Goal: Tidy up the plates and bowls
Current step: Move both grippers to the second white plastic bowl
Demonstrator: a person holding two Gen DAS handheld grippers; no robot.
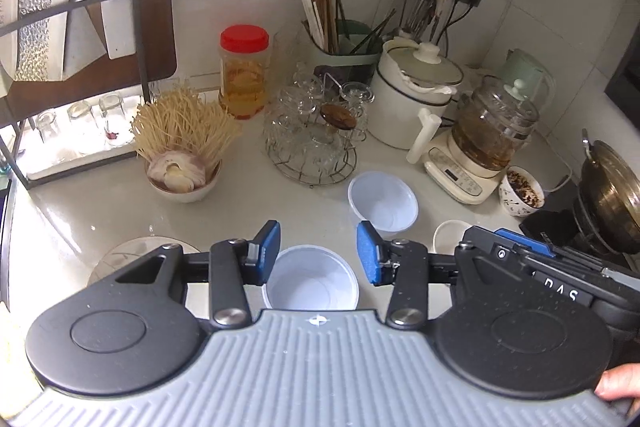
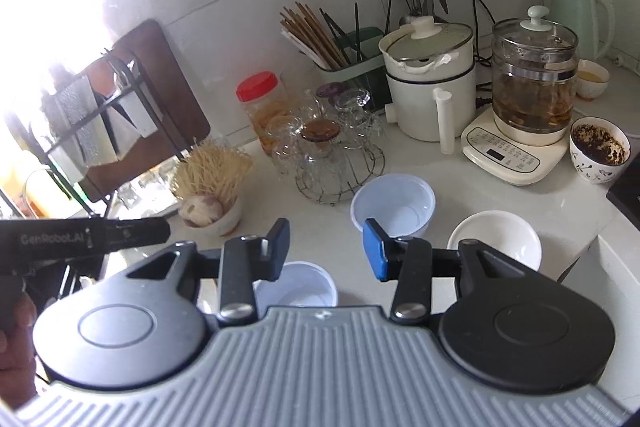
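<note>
near bowl (image 1: 312,277): showing plain white, sitting between the left tongs' (image 1: 318,253) blue pads
far bowl (image 1: 383,201): showing white with a pale blue cast, lying beyond the right pad
ceramic bowl (image 2: 494,241): gleaming glossy white, lying right of the right tongs (image 2: 326,251)
patterned plate (image 1: 140,255): showing white with thin grey leaf strokes, lying left of the left tongs
jar (image 1: 244,71): glowing amber under a red lid, standing far beyond the tongs
counter (image 1: 100,211): shining pale grey-white
sprigged cup (image 2: 599,155): showing white with dark sprigs, standing far right
</note>
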